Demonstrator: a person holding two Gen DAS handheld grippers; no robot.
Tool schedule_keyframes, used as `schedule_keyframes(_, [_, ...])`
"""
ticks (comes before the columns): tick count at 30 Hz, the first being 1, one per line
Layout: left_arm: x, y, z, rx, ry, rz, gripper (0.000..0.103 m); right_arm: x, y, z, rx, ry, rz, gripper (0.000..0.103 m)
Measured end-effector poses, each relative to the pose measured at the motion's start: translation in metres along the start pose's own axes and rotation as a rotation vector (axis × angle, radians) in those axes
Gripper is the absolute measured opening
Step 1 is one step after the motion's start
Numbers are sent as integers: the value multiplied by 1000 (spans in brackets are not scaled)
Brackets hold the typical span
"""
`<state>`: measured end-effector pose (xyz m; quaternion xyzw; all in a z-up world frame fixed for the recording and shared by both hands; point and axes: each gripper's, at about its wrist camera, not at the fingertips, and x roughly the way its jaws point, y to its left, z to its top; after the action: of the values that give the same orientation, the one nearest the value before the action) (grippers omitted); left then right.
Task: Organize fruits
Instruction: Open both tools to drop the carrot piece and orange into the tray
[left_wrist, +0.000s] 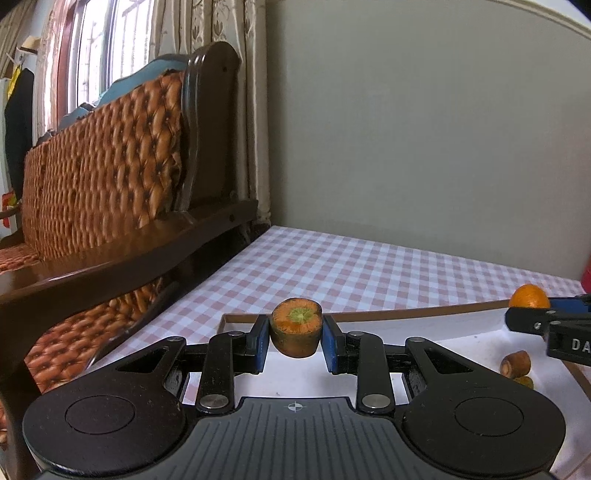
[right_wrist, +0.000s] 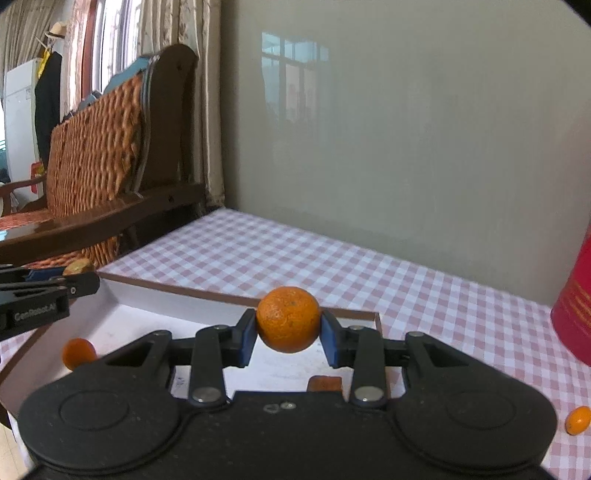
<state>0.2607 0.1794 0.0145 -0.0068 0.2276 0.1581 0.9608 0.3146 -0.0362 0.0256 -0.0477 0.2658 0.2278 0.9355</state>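
My left gripper (left_wrist: 295, 334) is shut on a cut carrot chunk (left_wrist: 295, 326), held above the left part of a shallow white tray with a brown rim (left_wrist: 406, 314). My right gripper (right_wrist: 288, 330) is shut on a small orange (right_wrist: 288, 319), held above the same tray (right_wrist: 177, 291). The right gripper and its orange (left_wrist: 529, 297) show at the right edge of the left wrist view. The left gripper (right_wrist: 62, 282) shows at the left of the right wrist view. Another carrot piece (left_wrist: 516, 363) and an orange fruit (right_wrist: 78, 353) lie in the tray.
The tray sits on a pink-and-white checked tablecloth (right_wrist: 295, 254). A red canister (right_wrist: 576, 306) stands at the right and a small orange fruit (right_wrist: 578, 420) lies on the cloth near it. A wooden sofa with woven cushions (left_wrist: 110, 177) borders the table's left side; a wall stands behind.
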Motion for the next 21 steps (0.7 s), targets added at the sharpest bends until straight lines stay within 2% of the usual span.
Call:
schedule_keyframes(2, [0,4,-1,-25,-13,21,33,11,-1,2,-12,56,-1,29])
schedule_keyframes(3, [-1,5,-2,-32,-16,44,43,14,-2,2,-14,65,-19,35])
schedule_keyframes(4, [-4,8,-3,-41,-29,69,87,12,-5,2,-2,35,-51,45])
schedule_keyframes(5, [-7,11,-5,-50,-60,79,103,8,-8,1,16,-8,-80,86])
schedule_keyframes(6, [-8,14,-5,-49,-78,86,103,3,-11,0,33,-55,-105,96])
schedule_keyframes(8, [-6,18,-6,-48,-71,81,103,0,-15,0,31,-71,-119,97])
schedule_keyframes(15, [-4,17,-7,-40,-61,56,103,-7,-15,-2,47,-63,-82,97])
schedule_keyframes(21, [-12,14,-9,-39,-64,66,103,-3,-14,0,41,-62,-89,97])
